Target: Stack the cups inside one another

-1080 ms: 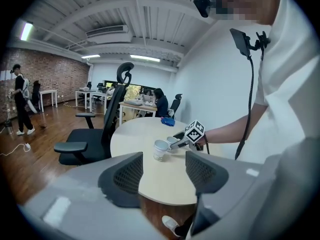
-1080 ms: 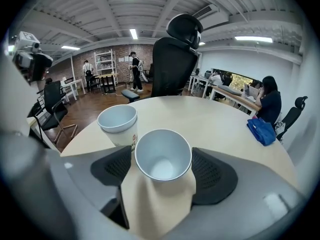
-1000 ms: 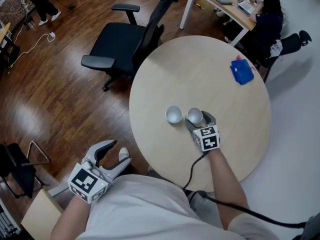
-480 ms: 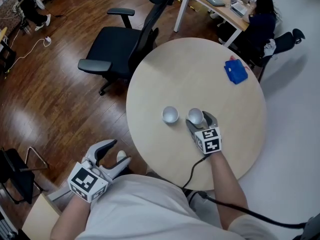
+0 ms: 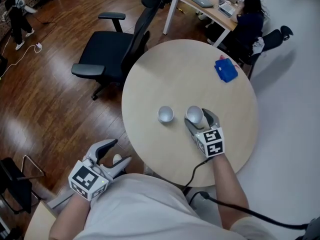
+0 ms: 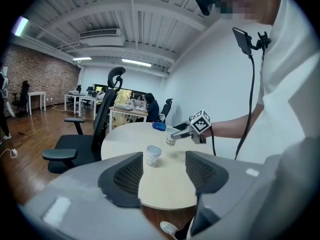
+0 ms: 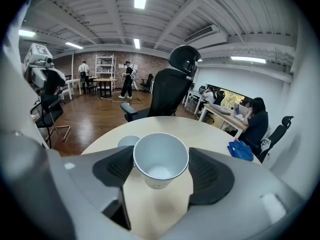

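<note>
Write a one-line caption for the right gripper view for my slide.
The right gripper holds a white paper cup between its fingers over a round beige table, near a second white cup.

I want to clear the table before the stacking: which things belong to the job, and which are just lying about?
Job: held cup, in the right gripper; second cup, standing on the table.
Lying about: blue bag on the table; office chair beside it; left gripper, open and empty.
</note>
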Demonstrator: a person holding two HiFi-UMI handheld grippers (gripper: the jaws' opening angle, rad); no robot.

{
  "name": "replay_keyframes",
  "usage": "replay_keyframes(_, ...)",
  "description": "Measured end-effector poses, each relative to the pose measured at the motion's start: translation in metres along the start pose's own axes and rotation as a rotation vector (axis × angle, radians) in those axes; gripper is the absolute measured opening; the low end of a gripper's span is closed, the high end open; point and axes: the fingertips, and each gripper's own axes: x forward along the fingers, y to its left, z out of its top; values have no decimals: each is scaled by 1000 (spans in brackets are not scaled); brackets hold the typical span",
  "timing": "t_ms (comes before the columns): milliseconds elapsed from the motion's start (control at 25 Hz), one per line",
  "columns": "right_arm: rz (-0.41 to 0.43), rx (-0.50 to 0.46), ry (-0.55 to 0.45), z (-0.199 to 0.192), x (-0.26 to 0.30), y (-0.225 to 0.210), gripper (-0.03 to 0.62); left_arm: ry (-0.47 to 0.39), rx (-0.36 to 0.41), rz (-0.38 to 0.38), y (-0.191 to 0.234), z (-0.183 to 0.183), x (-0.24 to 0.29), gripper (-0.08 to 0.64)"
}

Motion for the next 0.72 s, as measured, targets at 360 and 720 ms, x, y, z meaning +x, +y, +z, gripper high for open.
replay_keyframes(360, 24, -19, -67, 53, -11, 29, 350, -32, 4, -22, 12, 2, -14, 281)
replay_keyframes(720, 78, -5, -82, 67, 28, 68, 350, -27, -16, 18, 39, -9, -41, 281)
